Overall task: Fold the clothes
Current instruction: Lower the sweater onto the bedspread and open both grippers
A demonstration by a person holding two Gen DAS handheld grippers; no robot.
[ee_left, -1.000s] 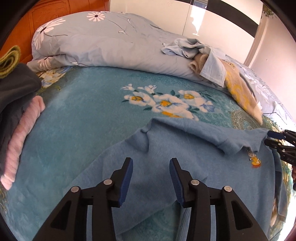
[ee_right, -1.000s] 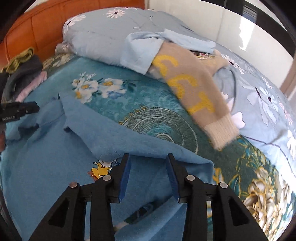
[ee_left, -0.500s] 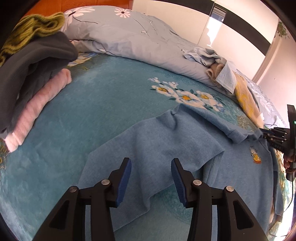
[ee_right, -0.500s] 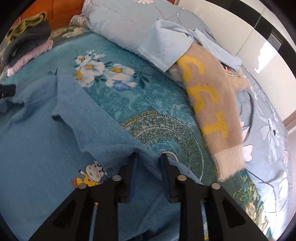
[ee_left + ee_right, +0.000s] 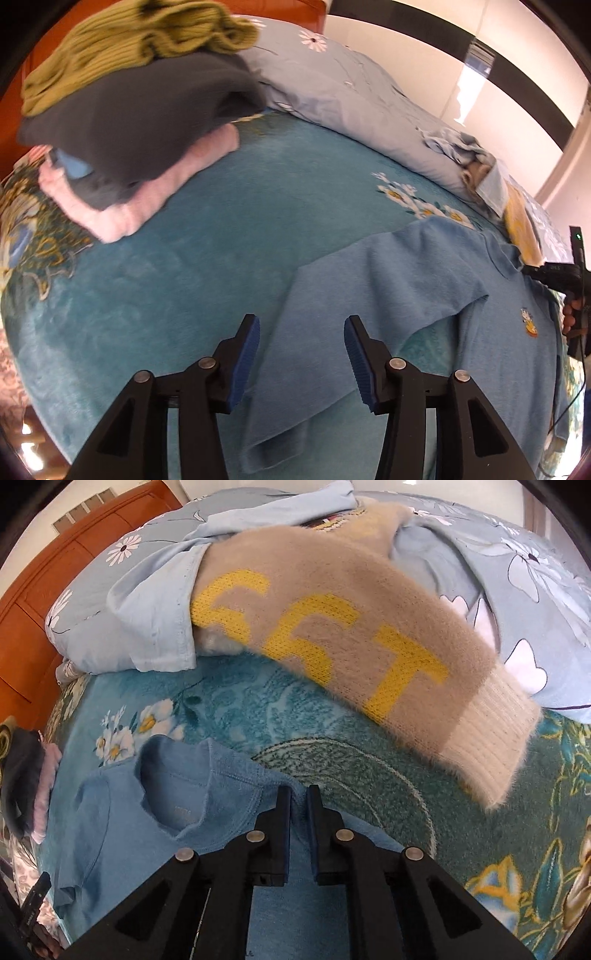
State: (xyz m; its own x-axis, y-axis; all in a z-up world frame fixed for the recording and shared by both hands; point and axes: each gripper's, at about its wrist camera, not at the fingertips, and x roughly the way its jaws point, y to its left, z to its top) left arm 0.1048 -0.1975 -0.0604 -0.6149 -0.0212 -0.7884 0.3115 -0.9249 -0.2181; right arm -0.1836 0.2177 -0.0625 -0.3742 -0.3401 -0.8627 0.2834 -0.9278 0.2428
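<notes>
Lying spread on the teal floral bedspread [image 5: 207, 236], the blue sweater [image 5: 373, 291] has 1 sleeve stretched out toward the near edge, its cuff end just below the left gripper [image 5: 301, 363]. That gripper hovers over the sleeve with its 2 blue-padded jaws wide apart and nothing between them. Compared with 1 second ago, the left view has swung toward the folded stack [image 5: 122, 147] of green, dark grey and pink clothes, which now fills the upper left, while the sleeve that lay bunched under the jaws now lies flatter and straighter.

In the right wrist view the right gripper [image 5: 299, 805] has its jaws drawn almost together at the sweater's shoulder edge, beside the neck opening [image 5: 177, 794]. A thin fold of blue fabric seems to be pinched between them, though the narrow gap makes this hard to confirm. 1 second ago these jaws stood clearly apart over a folded-over part of the garment; since then they have closed, and the camera has come lower and nearer to the beige sweater with yellow letters [image 5: 332, 635], which lies over the pale blue bedding [image 5: 147, 602] beyond. The cartoon patch [image 5: 529, 325] on the sweater's chest shows in the left view, near the person's hand [image 5: 572, 314] holding the right gripper.
</notes>
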